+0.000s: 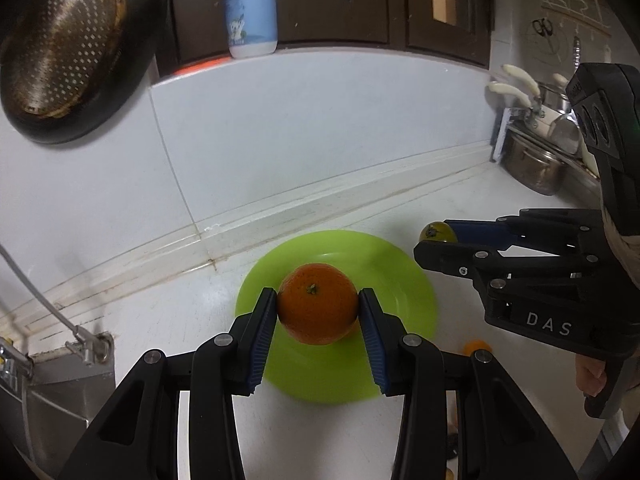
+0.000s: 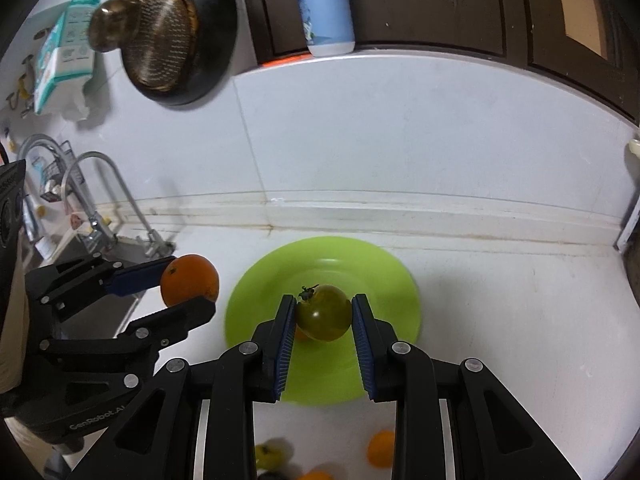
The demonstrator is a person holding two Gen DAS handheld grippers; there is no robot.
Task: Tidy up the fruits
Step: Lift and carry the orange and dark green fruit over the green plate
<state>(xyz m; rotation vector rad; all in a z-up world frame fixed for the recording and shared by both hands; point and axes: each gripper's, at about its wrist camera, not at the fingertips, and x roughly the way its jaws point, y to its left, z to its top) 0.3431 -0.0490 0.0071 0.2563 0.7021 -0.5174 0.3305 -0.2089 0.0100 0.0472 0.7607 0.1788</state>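
Observation:
My left gripper (image 1: 318, 304) is shut on an orange (image 1: 317, 303) and holds it above a lime-green plate (image 1: 404, 272) on the white counter. My right gripper (image 2: 323, 312) is shut on a dark green tomato (image 2: 324, 313) with a stem, also above the plate (image 2: 384, 272). In the left wrist view the right gripper (image 1: 434, 240) comes in from the right with the tomato (image 1: 438, 232) beside the plate's far right rim. In the right wrist view the left gripper (image 2: 190, 284) holds the orange (image 2: 190, 280) left of the plate.
Loose fruits lie on the counter near me: an orange one (image 2: 381, 449), a yellow-green one (image 2: 269, 454), another orange one (image 1: 476, 347). A sink with faucets (image 2: 100, 200) is at left. A black pan (image 1: 60, 48) hangs on the wall. A bottle (image 1: 251, 8) stands on the ledge; pots (image 1: 532, 164) at right.

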